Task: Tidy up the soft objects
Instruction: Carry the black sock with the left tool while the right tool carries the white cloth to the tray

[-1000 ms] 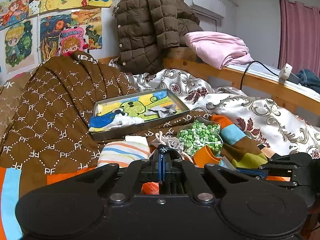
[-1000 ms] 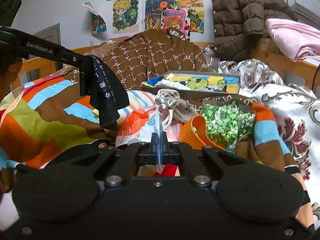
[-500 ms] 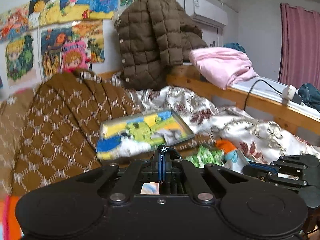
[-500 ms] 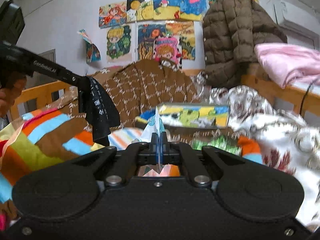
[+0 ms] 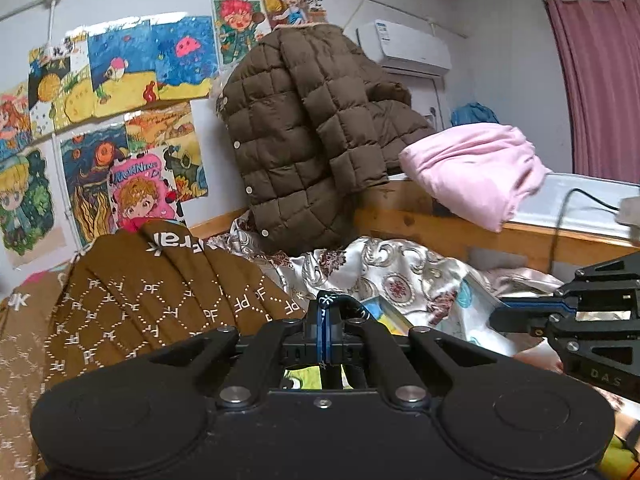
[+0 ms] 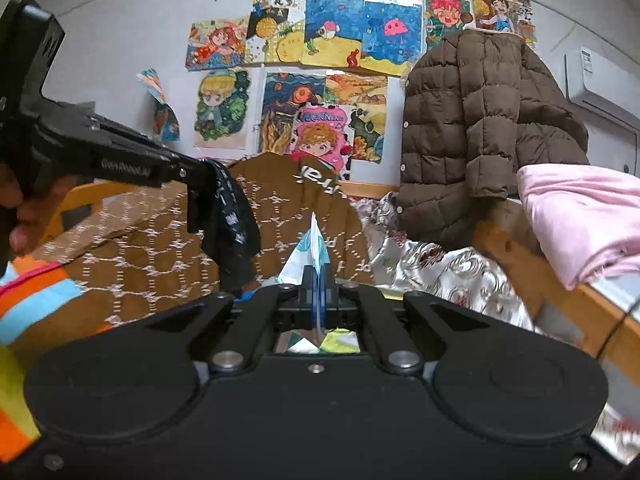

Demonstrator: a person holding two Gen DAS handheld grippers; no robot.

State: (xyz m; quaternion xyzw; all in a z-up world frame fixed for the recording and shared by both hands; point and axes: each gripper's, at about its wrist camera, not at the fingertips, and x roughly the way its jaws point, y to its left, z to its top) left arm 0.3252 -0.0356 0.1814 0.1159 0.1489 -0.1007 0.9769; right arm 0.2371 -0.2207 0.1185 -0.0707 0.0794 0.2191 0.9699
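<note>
Wall (image 6: 120,60): bare at left, posters (image 6: 320,40) centre. Jacket (image 5: 308,140) hangs beside the wooden rail (image 5: 440,224); pink cloth (image 5: 480,172) lies on it. Brown quilt (image 5: 160,300) fills the lower left. Left gripper (image 5: 326,312): clamped on dark cloth (image 6: 230,216), which only the right view shows hanging. Right gripper (image 6: 318,280): clamped on pale patterned cloth (image 6: 314,246).

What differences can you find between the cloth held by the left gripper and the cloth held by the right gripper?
The dark cloth in the left gripper is black with small pale marks; the light cloth in the right gripper is white and pale blue. The dark one hangs down limply; the light one pokes upward. Both are pinched between shut jaws.
</note>
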